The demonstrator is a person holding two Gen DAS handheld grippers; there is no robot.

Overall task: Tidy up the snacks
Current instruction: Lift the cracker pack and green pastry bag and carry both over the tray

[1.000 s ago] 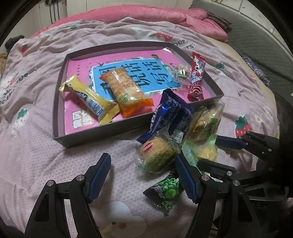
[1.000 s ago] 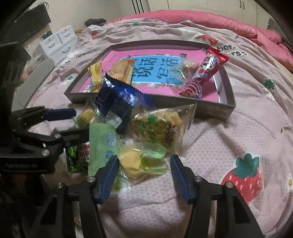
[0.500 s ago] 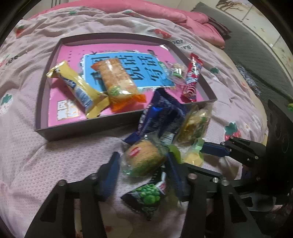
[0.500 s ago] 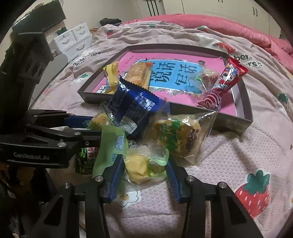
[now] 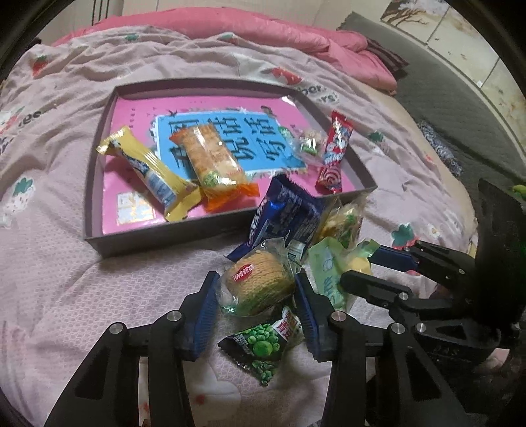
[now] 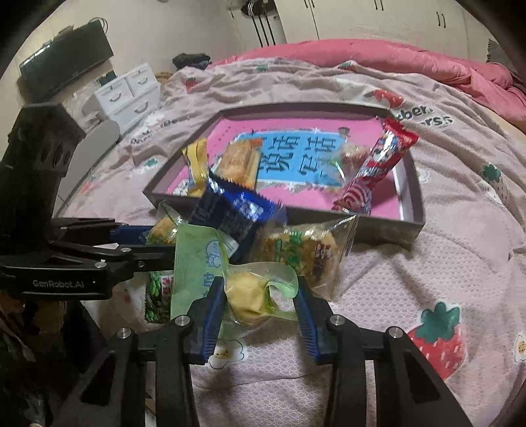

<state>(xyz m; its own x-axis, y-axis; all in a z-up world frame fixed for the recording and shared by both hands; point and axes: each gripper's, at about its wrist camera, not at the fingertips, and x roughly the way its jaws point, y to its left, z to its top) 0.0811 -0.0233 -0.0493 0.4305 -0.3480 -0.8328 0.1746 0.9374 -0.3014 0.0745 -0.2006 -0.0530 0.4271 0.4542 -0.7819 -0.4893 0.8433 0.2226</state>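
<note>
Left claw (image 5: 256, 292) has just closed on the round biscuit pack (image 5: 259, 284), right claw (image 6: 259, 295) on the yellow cake pack (image 6: 246, 295). Both grip slippery wrappers, so either could slide out or drag the blue packet (image 6: 233, 213) before reaching the tray (image 5: 157, 235).

Pretty clearly someone's bedroom at home: everything sits on a bed (image 6: 411, 262) with a strawberry-print cover and a pink quilt (image 6: 394, 59) bunched up at the far end. There's also a white drawer unit (image 6: 128, 95) and closet doors (image 6: 361, 19) along the wall behind.

Snack packets (image 5: 282, 226) heaped on bedspread beside tray (image 5: 157, 238), four inside
</note>
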